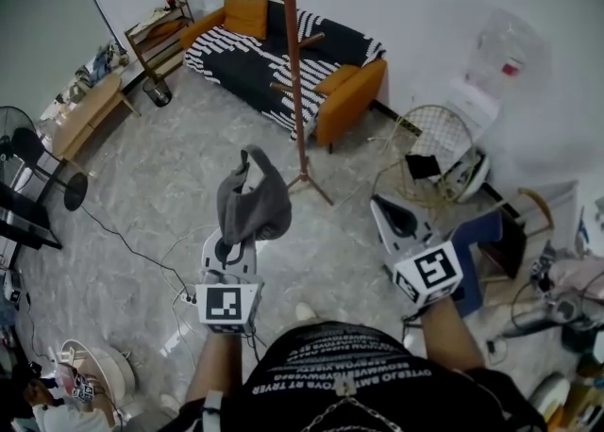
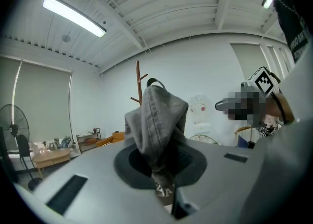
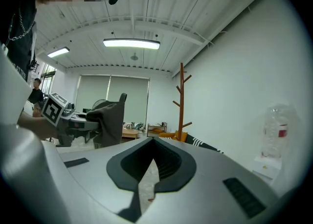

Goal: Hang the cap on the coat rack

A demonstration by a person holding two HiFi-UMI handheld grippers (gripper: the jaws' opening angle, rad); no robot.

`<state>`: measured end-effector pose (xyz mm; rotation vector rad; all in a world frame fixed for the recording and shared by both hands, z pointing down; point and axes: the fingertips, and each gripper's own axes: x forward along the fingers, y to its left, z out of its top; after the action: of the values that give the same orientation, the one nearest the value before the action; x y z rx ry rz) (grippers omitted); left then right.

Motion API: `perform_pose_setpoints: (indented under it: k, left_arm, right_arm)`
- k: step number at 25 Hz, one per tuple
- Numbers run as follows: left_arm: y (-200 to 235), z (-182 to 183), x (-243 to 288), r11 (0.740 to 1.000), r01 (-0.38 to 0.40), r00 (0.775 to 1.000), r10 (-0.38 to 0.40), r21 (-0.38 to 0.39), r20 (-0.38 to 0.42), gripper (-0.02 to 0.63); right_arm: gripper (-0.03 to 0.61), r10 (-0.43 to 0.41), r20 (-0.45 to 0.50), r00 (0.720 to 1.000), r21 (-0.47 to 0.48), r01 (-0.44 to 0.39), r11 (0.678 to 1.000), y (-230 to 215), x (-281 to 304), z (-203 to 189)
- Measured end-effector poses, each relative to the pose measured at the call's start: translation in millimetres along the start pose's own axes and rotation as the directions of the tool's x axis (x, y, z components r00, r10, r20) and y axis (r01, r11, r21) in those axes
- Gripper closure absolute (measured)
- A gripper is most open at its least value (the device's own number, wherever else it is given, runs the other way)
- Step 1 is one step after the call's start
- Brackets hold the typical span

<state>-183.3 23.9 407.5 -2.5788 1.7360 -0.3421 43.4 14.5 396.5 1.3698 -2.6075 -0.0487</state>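
My left gripper (image 1: 240, 235) is shut on a limp grey cap (image 1: 253, 198), which stands up from its jaws at chest height. In the left gripper view the cap (image 2: 157, 120) fills the jaw opening of that gripper (image 2: 159, 163) and hides part of the brown coat rack (image 2: 139, 84) behind it. The rack (image 1: 293, 62) stands on the floor ahead, slightly right of the cap, with short pegs up its pole. My right gripper (image 1: 379, 204) is off to the right, shut and empty. From its own view (image 3: 152, 142) the cap (image 3: 110, 120) shows on the left and the rack (image 3: 182, 101) on the right.
A striped sofa with orange cushions (image 1: 283, 53) stands behind the rack. A wire chair (image 1: 429, 152) and a water dispenser (image 1: 500, 62) are at the right. A fan (image 1: 28, 152) and a low wooden table (image 1: 85, 114) are at the left. Cables (image 1: 142, 256) lie on the floor.
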Motion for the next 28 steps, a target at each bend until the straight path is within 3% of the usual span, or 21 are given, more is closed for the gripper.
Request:
perform_pose_setpoints:
  k: [14,20,28]
  left_arm:
    - [42.7,-4.7,20.4,0.999,0.05,0.999,-0.05,0.017,0.005,0.595]
    - [36.9,-9.5,25.7,0.996,0.078,0.997,-0.078,0.036,-0.008,0.595]
    - [23.3,-19.7,51.3,0.998,0.065,0.998,-0.065,-0.008,-0.027,0.595]
  right_arm:
    - [0.575,-0.019,-0.015,1.0,-0.005,0.019,1.0,18.1,35.2,7.8]
    - [0.575,-0.033,-0.019,0.999,0.019,0.033,0.999,16.3,30.4,4.4]
    - [0.575,-0.027,-0.013,1.0,0.02,0.027,0.999,-15.1,38.3,-8.4]
